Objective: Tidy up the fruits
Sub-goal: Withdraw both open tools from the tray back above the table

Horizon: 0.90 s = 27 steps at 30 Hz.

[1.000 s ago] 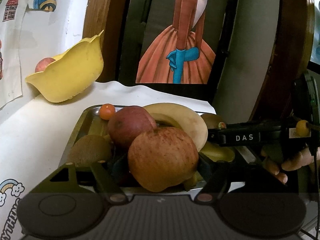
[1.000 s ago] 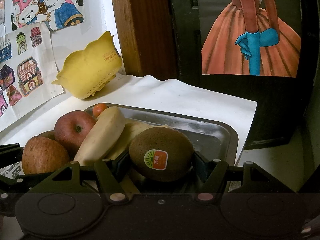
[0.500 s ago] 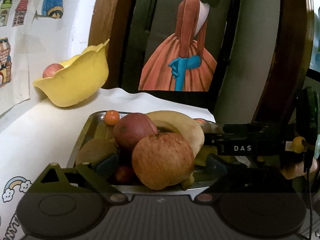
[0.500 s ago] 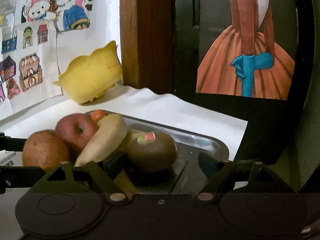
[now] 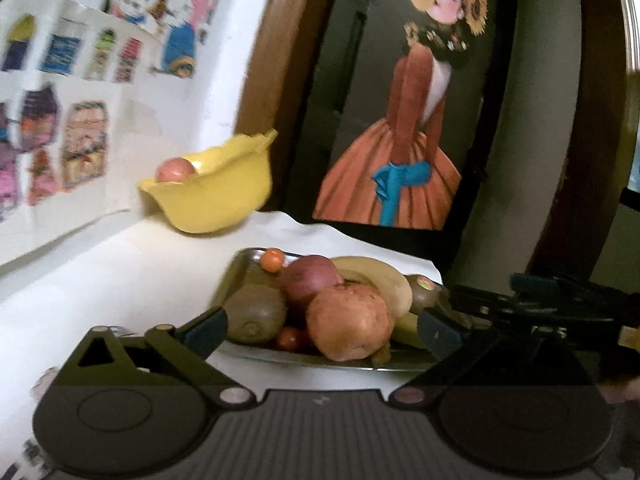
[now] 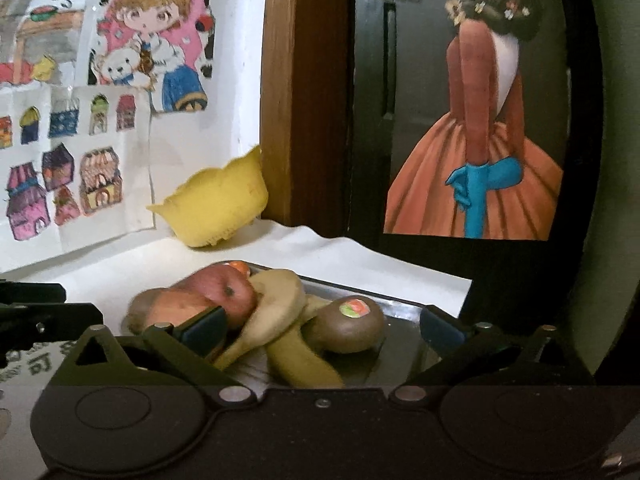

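A metal tray (image 5: 241, 268) holds a pile of fruit: a russet apple (image 5: 348, 322), a red apple (image 5: 312, 280), a kiwi (image 5: 256, 314), pale bananas (image 5: 380, 280) and small tomatoes (image 5: 273, 259). My left gripper (image 5: 322, 330) is open just short of the tray's near rim, its fingers apart from the fruit. My right gripper (image 6: 322, 328) is open too, in front of a stickered kiwi (image 6: 344, 330) and a yellow banana (image 6: 296, 344) on the tray (image 6: 400, 310). The red apple (image 6: 224, 292) lies to the left.
A yellow bowl (image 5: 216, 188) with an apple (image 5: 174, 170) in it stands by the wall behind the tray, and shows as well in the right wrist view (image 6: 220, 208). Drawings hang on the left wall. A framed painting (image 5: 400, 140) leans at the back. The white tabletop ends right of the tray.
Both grippers opened and drew back from the tray. The left let go of the russet apple and the right let go of the stickered kiwi, which now lie in the tray.
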{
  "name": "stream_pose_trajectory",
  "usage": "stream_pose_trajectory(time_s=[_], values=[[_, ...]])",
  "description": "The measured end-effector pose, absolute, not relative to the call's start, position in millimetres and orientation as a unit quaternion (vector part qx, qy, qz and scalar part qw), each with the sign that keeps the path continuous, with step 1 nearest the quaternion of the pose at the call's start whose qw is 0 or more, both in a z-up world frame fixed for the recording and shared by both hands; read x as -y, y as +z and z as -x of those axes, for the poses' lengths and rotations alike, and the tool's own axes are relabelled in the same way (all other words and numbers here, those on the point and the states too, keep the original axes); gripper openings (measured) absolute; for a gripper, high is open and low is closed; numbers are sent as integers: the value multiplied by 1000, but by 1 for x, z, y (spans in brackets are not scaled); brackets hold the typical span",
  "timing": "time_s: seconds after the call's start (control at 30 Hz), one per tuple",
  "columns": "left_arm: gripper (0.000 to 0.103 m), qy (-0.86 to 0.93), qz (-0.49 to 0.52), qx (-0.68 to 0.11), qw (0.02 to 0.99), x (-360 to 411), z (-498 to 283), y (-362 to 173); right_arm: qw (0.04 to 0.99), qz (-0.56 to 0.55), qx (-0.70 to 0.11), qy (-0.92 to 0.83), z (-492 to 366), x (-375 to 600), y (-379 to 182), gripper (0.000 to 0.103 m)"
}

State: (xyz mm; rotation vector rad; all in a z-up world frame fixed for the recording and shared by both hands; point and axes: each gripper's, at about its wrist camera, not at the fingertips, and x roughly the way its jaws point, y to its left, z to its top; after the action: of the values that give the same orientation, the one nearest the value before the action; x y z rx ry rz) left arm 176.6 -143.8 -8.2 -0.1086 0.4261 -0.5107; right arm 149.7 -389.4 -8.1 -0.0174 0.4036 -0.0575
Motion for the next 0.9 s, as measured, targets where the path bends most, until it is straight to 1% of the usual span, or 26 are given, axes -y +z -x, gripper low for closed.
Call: stream_pose_trajectory(time_s=[0.2, 0.47, 0.63, 0.9], values=[[103, -209, 44, -190, 958, 114, -136, -3, 980, -4, -193, -43, -99, 357, -2, 102], [103, -153, 35, -193, 969, 74, -89, -6, 980, -7, -192, -57, -39, 311, -6, 102], [103, -132, 31, -201, 970, 55, -67, -12, 976, -10, -204, -71, -15, 286, -10, 102], [103, -115, 29, -198, 973, 31, -37, -18, 977, 8, -201, -70, 11, 255, -14, 102]])
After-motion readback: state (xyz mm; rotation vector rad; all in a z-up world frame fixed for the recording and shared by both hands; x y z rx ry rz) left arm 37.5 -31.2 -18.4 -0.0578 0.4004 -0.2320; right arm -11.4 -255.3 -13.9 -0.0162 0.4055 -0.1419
